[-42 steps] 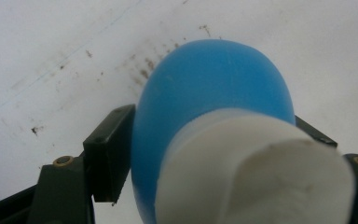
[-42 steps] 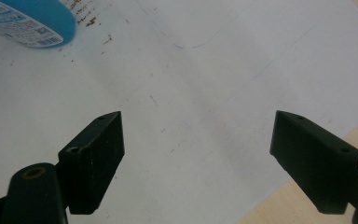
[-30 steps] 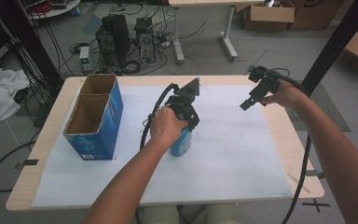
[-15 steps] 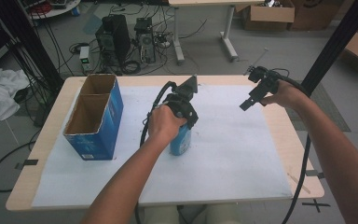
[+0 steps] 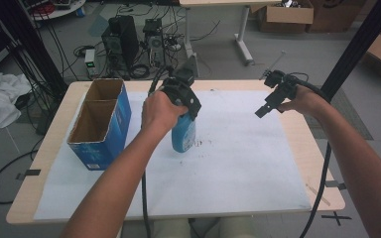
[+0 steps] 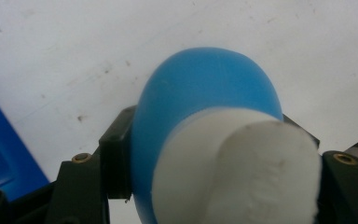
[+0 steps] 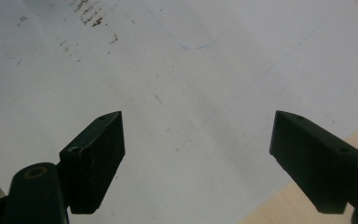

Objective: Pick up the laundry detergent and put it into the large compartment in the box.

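Note:
A blue bottle (image 5: 183, 136) with a white cap (image 6: 242, 172) hangs upright just above the white paper sheet (image 5: 228, 168). My left gripper (image 5: 184, 113) comes down on it from above and is shut on its upper part. In the left gripper view the black jaws press both sides of the blue bottle (image 6: 200, 93), and the left gripper (image 6: 209, 154) looks straight down onto the paper. My right gripper (image 5: 261, 112) hovers open over the back right of the sheet. Nothing lies between the jaws of the right gripper (image 7: 196, 154), which show bare paper below.
An open blue cardboard box (image 5: 115, 126) with two compartments stands at the table's left. The wooden table edge (image 5: 305, 144) runs beyond the paper on the right. Small dark stains (image 5: 198, 145) mark the sheet near the bottle. Cables and computers sit on the floor behind.
My left gripper has risen with the blue bottle, lifting it off the paper and slightly toward the back. The right hand has stayed where it was.

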The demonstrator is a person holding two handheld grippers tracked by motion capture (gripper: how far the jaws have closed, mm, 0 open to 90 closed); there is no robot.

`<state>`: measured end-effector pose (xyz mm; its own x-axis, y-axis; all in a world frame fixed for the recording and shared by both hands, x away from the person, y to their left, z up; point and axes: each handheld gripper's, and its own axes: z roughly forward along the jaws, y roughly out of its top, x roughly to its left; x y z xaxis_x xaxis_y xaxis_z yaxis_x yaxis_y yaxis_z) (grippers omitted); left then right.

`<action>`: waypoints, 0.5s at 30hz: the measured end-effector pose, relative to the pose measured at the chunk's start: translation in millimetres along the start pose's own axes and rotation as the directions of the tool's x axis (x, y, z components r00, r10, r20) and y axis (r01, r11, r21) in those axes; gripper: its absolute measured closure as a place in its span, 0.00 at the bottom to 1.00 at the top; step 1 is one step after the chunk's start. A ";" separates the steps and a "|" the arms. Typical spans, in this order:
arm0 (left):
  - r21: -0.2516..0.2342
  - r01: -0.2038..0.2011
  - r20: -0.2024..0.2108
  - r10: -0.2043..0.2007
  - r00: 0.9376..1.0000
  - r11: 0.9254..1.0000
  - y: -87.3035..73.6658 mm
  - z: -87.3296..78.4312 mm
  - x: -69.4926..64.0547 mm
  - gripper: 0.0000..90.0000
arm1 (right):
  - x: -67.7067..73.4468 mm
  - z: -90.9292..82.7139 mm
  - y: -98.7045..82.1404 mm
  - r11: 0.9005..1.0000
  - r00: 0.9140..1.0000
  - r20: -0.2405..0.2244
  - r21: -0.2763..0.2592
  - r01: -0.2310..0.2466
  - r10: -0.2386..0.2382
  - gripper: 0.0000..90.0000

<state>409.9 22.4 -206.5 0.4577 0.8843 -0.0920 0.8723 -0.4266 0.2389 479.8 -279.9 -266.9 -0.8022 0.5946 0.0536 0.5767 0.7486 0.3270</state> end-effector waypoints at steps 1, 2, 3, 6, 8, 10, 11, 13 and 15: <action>0.000 0.000 0.000 0.000 1.000 1.000 0.0 0.0 0.0 0.42 | 0.0 0.0 0.0 1.000 1.000 0.000 0.000 0.000 0.000 0.20; -0.010 0.008 -0.004 -0.008 1.000 1.000 0.3 -11.8 3.8 0.42 | 0.1 -0.4 0.0 1.000 1.000 0.001 -0.003 0.001 -0.001 0.20; -0.010 0.008 -0.004 -0.008 1.000 1.000 0.3 -11.8 3.8 0.42 | 0.1 -0.4 0.0 1.000 1.000 0.001 -0.003 0.001 -0.001 0.20; -0.032 0.029 -0.014 -0.030 0.999 0.999 0.1 -39.6 13.1 0.42 | 1.1 -1.3 0.8 1.000 1.000 -0.001 0.000 0.001 -0.001 0.20; -0.041 0.045 -0.015 -0.046 0.999 0.998 -0.6 -50.2 18.4 0.42 | 1.3 -1.3 1.2 1.000 1.000 0.000 0.000 0.002 -0.002 0.20; -0.050 0.059 -0.021 -0.061 0.998 0.997 -1.5 -60.6 23.8 0.42 | 1.5 -1.1 1.8 1.000 1.000 -0.001 0.000 0.004 -0.004 0.20; -0.050 0.059 -0.021 -0.061 0.998 0.997 -1.5 -60.6 23.8 0.42 | 1.8 -1.4 2.3 1.000 1.000 0.000 0.003 0.004 -0.004 0.20; -0.048 0.071 -0.033 -0.073 0.997 0.996 -2.9 -74.1 30.2 0.42 | 2.2 -1.1 3.0 1.000 1.000 0.000 0.001 0.006 -0.006 0.20; -0.046 0.074 -0.036 -0.075 0.997 0.996 -3.4 -78.1 32.2 0.42 | 2.6 -0.8 3.9 1.000 1.000 -0.002 -0.002 0.006 -0.006 0.20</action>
<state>408.3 67.2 -134.8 0.3844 0.9201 -0.0753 0.8948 -0.3512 0.2756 479.9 -275.6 -264.7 -0.8061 0.5894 0.0532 0.5715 0.7518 0.3289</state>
